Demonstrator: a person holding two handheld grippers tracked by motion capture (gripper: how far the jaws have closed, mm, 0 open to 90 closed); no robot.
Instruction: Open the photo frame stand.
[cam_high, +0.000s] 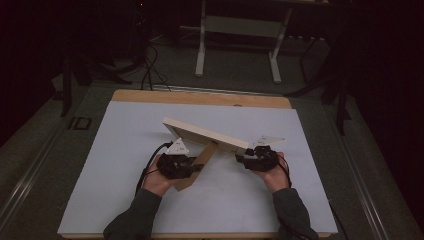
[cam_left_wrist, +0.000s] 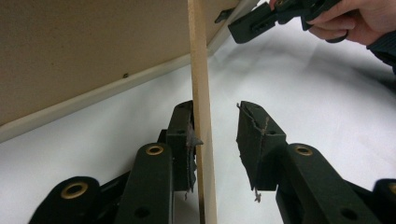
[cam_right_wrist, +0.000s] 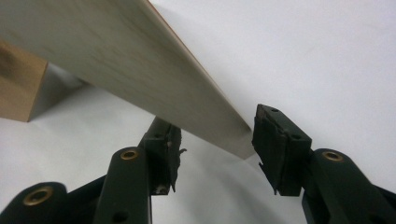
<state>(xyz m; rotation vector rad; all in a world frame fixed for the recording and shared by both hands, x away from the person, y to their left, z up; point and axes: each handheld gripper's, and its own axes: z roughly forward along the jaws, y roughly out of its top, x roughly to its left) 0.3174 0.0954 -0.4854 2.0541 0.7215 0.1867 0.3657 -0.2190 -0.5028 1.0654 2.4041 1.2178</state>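
Standing this pale wooden picture frame (cam_high: 205, 134) on its hinged brown back-stand strut (cam_high: 197, 166) looks to be the step in hand, so keep the frame's lower end steady with your right hand-held gripper (cam_high: 249, 157) while the left hand-held gripper (cam_high: 191, 167) works the strut outward. Avoid squeezing the strut hard; it looks thin and its hinge could give. The frame is tilted above the white-covered desk (cam_high: 120, 165), propped by the strut near its middle.

In the left gripper view the strut (cam_left_wrist: 201, 121) stands between the parted jaws, touching one pad (cam_left_wrist: 187, 140) and clear of the other, so nothing is clamped. In the right gripper view the frame's corner (cam_right_wrist: 224, 133) lies between jaws standing wide, with no firm pinch visible.
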